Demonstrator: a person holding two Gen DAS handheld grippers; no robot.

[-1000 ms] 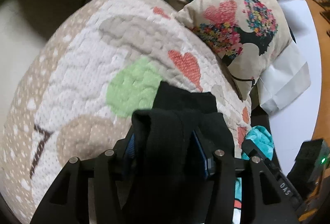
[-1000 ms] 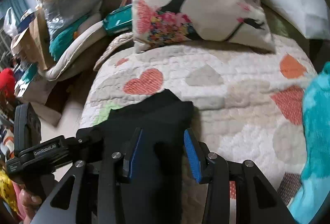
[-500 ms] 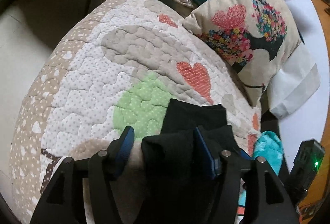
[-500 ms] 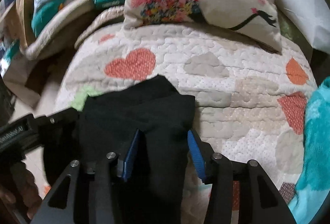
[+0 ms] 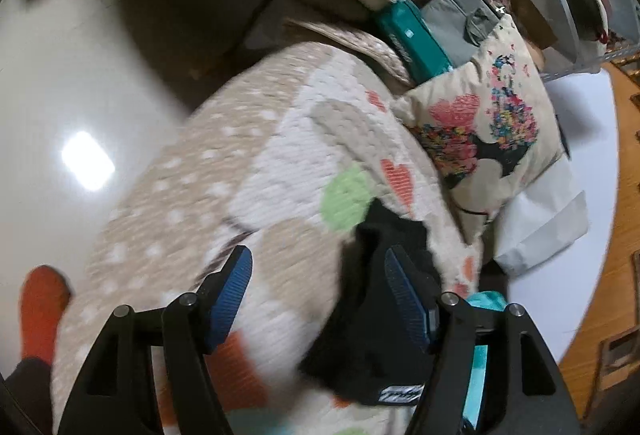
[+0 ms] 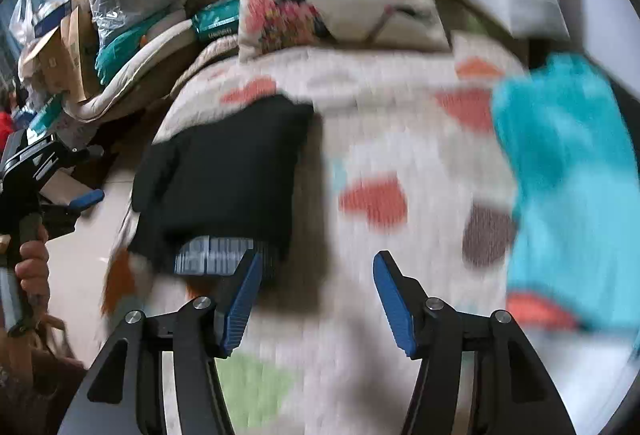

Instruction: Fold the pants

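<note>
Right wrist: right tongs (image 6: pixel 318 291) angled down, just opened, empty.

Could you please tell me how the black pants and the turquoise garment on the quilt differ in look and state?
The black pants are plain black and lie folded into a compact bundle with a striped waistband showing; the turquoise garment is bright turquoise with a red-orange edge and lies loose, seemingly unfolded. The pants sit toward the quilt's left edge, the garment at its right. Both rest on the quilt, and neither is held.
</note>
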